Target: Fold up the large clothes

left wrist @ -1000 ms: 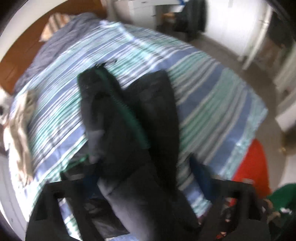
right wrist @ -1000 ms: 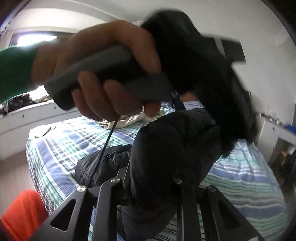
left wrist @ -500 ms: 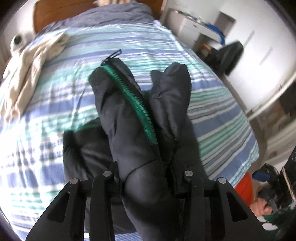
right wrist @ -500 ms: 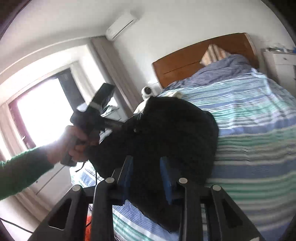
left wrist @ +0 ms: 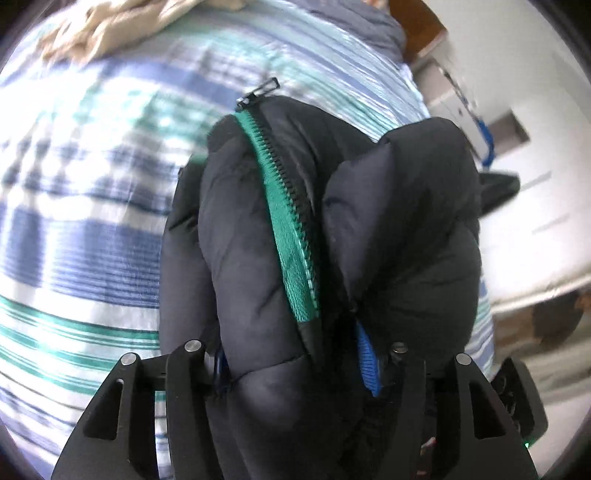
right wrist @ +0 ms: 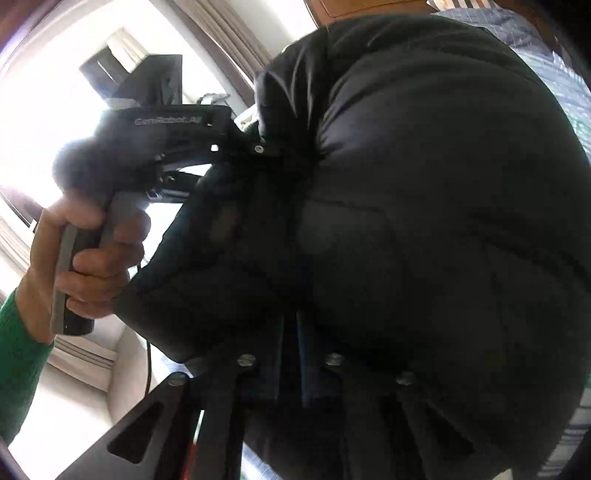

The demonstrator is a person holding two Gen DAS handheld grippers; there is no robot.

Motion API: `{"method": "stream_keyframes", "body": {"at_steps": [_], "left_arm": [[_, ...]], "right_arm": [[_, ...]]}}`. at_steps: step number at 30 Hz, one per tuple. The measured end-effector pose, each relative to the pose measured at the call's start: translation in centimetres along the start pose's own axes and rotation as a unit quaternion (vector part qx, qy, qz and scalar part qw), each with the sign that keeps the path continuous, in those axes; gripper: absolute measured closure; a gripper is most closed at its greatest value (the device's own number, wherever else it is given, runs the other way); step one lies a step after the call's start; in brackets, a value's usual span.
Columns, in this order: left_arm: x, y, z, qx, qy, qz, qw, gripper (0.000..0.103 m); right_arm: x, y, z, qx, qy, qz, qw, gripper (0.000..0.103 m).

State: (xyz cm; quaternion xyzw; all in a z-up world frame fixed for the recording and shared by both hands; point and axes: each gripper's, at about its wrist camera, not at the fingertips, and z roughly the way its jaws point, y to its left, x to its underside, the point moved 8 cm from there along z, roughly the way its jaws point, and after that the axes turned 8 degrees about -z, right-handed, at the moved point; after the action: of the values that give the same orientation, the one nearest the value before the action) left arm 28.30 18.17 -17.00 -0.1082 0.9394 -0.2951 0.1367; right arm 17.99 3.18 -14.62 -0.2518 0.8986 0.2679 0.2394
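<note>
Striped bed (left wrist: 92, 236), blk jacket (left wrist: 258, 258), "GenRobot.AI" tool (right wrist: 166, 122)

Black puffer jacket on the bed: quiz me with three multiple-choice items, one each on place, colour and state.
1. Where does the beige garment lie?
A. on the striped bedspread beyond the black puffer jacket
B. on the floor
C. over the jacket

2. Zipper tape colour?
A. red
B. green
C. white

3. Right hand-held gripper?
A. wide open, empty
B. out of view
C. shut on the jacket

A: it lies at the bedspread's far edge. B: green strip beside black teeth. C: jaws nearly together, pinching dark fabric.
</note>
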Motion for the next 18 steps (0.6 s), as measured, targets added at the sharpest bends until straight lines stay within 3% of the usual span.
{"method": "stream_keyframes", "body": {"at_steps": [2, 5, 8, 9, 10, 12, 15, 16, 18], "left_arm": [[0.2, 0.4, 0.6, 0.020, -0.001, -0.019, 0.9996, 0.045], [0.3, 0.5, 0.8, 0.017, -0.014, -0.019, 0.9996, 0.045], [0.2, 1.0, 0.9, 0.028, -0.012, -0.025, 0.9992, 0.045], [0.1, 1.1, 0.9, 0.031, -0.010, -0.026, 0.9991, 0.045], [0.0, 1.2, 0.9, 0.033, -0.008, -0.028, 0.9990, 0.045], [-0.2, 1.7, 0.7, 0.034, -0.007, -0.029, 0.9990, 0.045], [0.1, 2.5, 0.7, 0.038, -0.010, -0.030, 0.9988, 0.045], [0.0, 3.0, 1.0, 0.036, -0.009, -0.033, 0.9988, 0.045], [-0.1, 3.8, 1.4, 0.017, -0.014, -0.038, 0.9990, 0.046]], "right_arm": [[-0.1, 0.6, -0.8, 0.004, 0.014, -0.008, 1.000, 0.099], [-1.9, 1.1, -3.7, -0.015, 0.018, 0.013, 1.000, 0.093], [-7.4, 0.3, -7.6, 0.004, -0.037, 0.009, 0.999, 0.084], [-9.7, -0.2, -8.0, 0.014, -0.044, 0.005, 0.999, 0.076], [-12.3, -0.8, -7.4, 0.020, -0.040, 0.000, 0.999, 0.076], [-15.4, -1.6, -5.0, 0.016, -0.021, 0.002, 1.000, 0.076], [-17.2, -3.3, 2.4, -0.008, 0.060, 0.024, 0.998, 0.076], [-16.0, -4.7, 6.0, 0.012, 0.115, 0.030, 0.993, 0.081], [-14.7, -6.9, 9.9, 0.052, 0.142, 0.031, 0.988, 0.086]]}}
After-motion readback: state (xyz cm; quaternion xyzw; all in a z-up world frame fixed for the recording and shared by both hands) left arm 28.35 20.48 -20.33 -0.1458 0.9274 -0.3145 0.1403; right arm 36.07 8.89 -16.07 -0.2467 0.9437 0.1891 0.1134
